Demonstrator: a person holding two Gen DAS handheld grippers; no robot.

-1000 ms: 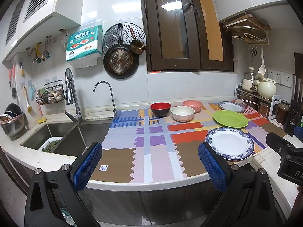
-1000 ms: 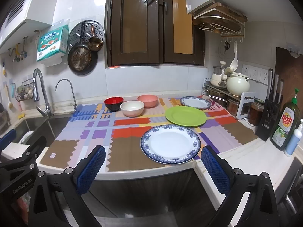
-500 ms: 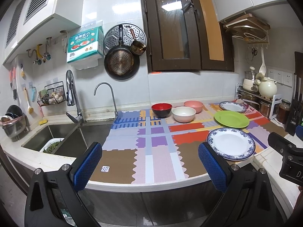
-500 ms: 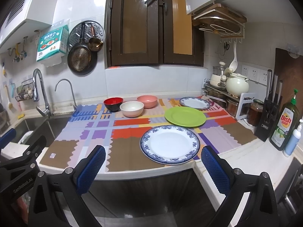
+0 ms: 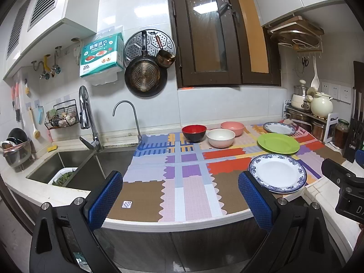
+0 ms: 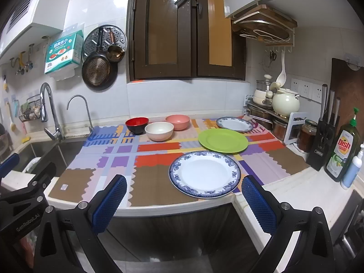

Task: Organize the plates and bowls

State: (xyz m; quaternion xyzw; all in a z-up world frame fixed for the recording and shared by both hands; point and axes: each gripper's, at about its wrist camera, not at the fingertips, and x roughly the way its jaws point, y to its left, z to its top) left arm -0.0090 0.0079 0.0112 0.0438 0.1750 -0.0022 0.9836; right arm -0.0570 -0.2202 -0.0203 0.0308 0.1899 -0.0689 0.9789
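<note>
Left wrist view. Left gripper (image 5: 179, 195): jaws spread wide, nothing held, short of the counter's near edge. On the patchwork mat (image 5: 188, 188):
- red bowl (image 5: 194, 132), white bowl (image 5: 221, 137), pink bowl (image 5: 232, 128): far centre, clustered, apart from one another; well beyond the gripper
- green plate (image 5: 278, 143); small blue-rimmed plate (image 5: 279, 128) behind it, far right
- large blue-rimmed plate (image 5: 277, 175): near right, just beyond the right finger

Right wrist view. Right gripper (image 6: 183, 201): jaws released, empty. Large blue-rimmed plate (image 6: 204, 174) lies directly ahead, between the fingers' line and just past them; green plate (image 6: 223, 140) farther; bowls far left.

Handling, judged: plates and bowls look glazed, stiff, breakable, slippery; plates flat on mat, so pinch at raised rim; bowls by the wall at the lip
</note>
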